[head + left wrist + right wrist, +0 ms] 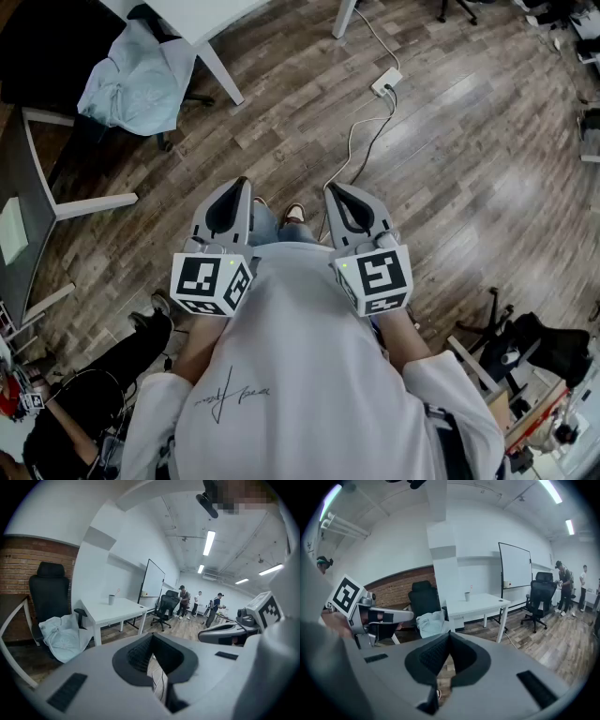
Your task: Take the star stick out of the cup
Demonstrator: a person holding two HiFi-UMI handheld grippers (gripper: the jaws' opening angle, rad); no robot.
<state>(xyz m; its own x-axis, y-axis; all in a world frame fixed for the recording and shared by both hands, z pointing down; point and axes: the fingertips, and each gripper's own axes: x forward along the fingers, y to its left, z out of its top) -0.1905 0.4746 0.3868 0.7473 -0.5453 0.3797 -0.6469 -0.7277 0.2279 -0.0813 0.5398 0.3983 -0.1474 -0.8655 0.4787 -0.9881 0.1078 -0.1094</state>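
Note:
A small grey cup (111, 599) stands far off on a white table (123, 607), with a thin stick (117, 592) rising from it; its top is too small to make out. The right gripper view shows the same cup (467, 596) and stick (471, 588) on that table (483, 603). My left gripper (240, 185) and right gripper (334, 190) are held side by side close to my chest, pointing out over the wooden floor. Both are shut with nothing between their pads, as the left gripper (152, 638) and right gripper (449, 638) show in their own views. The cup is out of the head view.
A black chair draped with a light blue garment (134, 73) stands by the table's corner (202, 23). A power strip (386, 82) and its cable lie on the floor. A grey desk (21, 220) is at my left. A whiteboard (153, 581), office chair (166, 607) and several people (184, 602) are farther off.

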